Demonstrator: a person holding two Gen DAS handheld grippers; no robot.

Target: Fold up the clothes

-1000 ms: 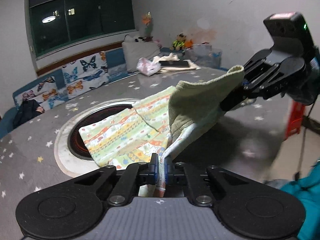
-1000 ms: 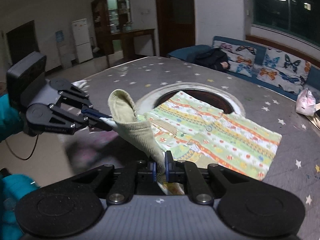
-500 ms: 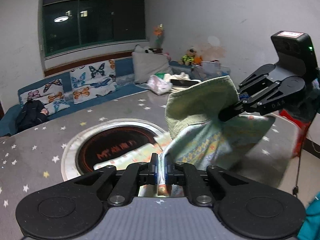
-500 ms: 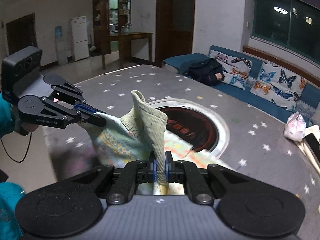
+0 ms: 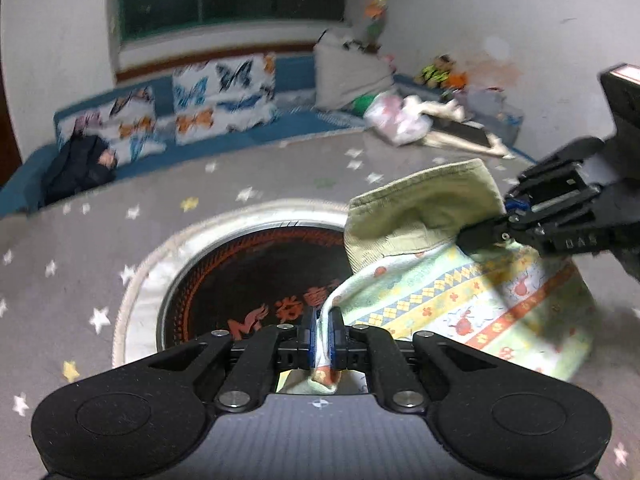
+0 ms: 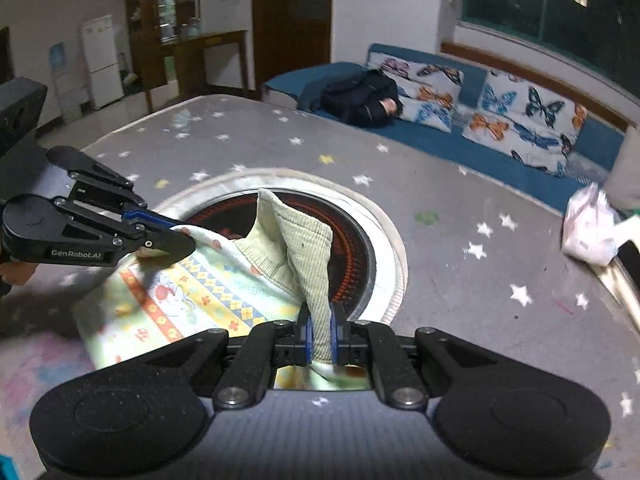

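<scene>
On the grey star-print table (image 6: 440, 240), the limp, light patterned garment (image 5: 460, 300) sags between left gripper (image 5: 322, 330) and right gripper (image 6: 320, 330), both clamped on its ribbed edge toward 12 o'clock; I judge corners the best hold.

Both handheld tools are matte black plastic. The left gripper (image 5: 322, 334) has blue finger pads (image 5: 308, 332), silver screws on its linkage bars and two round discs moulded into its body. The right gripper (image 6: 320, 334) matches it; white "GenRobot.AI" lettering runs along the left one's side.
</scene>
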